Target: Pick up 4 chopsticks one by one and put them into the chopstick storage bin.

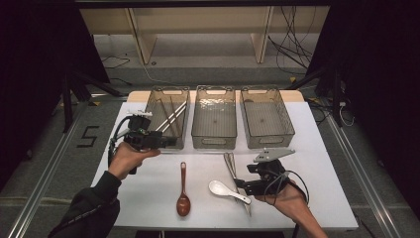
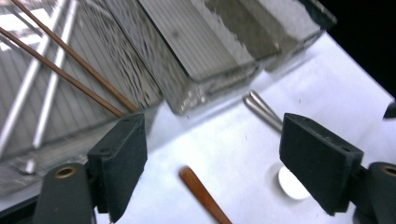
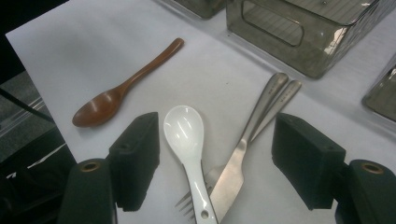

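A: In the left bin (image 1: 168, 118), chopsticks (image 1: 166, 116) already lie sorted; the left gripper (image 1: 171, 142) hangs at its near wall, jaws apart, nothing between them.

B: And on the table (image 1: 148, 193)?

A: White spoon (image 3: 184, 135) lies between the right gripper's (image 3: 215, 158) spread jaws, not pinched, crossing a knife (image 3: 236, 168) and fork (image 3: 198, 196). Wooden spoon (image 1: 183, 191) waits too. Looks barely a quarter sorted; two bins (image 1: 214, 119) bare.
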